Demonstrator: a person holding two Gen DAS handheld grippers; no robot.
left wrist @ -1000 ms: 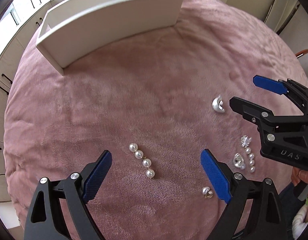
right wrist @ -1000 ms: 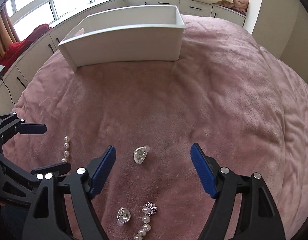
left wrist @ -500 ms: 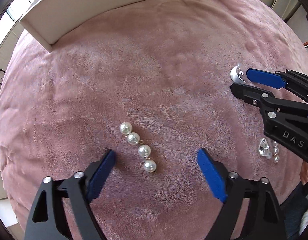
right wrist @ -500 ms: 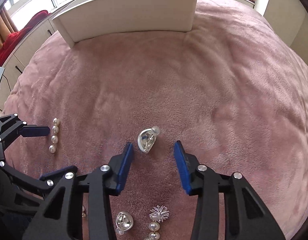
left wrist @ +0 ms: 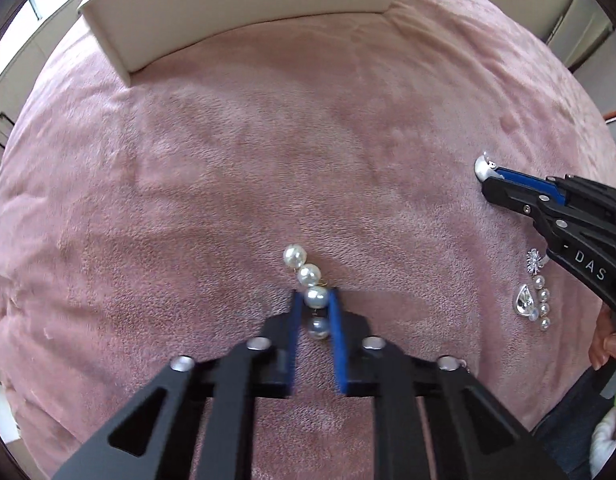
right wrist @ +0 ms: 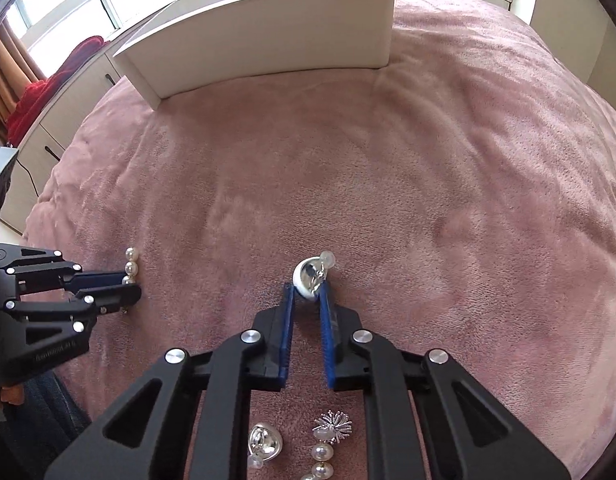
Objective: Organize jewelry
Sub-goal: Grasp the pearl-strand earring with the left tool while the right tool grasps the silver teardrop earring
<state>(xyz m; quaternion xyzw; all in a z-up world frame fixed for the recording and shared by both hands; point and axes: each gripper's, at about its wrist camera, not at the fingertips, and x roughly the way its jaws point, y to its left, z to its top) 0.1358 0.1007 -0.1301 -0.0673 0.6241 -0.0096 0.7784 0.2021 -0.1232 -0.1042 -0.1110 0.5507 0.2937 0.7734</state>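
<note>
Since a second ago both of your hand-held grippers have gone from wide open to clamped. Your left hand-held gripper (left wrist: 315,300) has dropped onto the pearl strand (left wrist: 307,285), and your right hand-held gripper (right wrist: 307,288) has closed on the silver shell earring (right wrist: 311,277).

The left pads pinch the third pearl, with the fourth lying back between the fingers and the other two trailing ahead of the tips on the pink blanket (left wrist: 228,184). The right pads grip the lower rim of the shell earring, so most of it and its small clear bead stick out past the tips. Both pieces appear to be resting on the blanket.

The lift comes next, and both holds look shallow. Raise each hand straight up and slowly; the strand will probably swing from its one gripped pearl, so let it hang still before you travel. The shell is smooth and curved, so it may squirt out if you tilt or jerk.

The white tray (right wrist: 268,40) sits well ahead of both grippers. Carry over its near wall, lower inside, then release. Behind your right fingertips lie a second shell earring (right wrist: 264,446) and a starburst pearl drop (right wrist: 332,434); leave those undisturbed as you rise.
</note>
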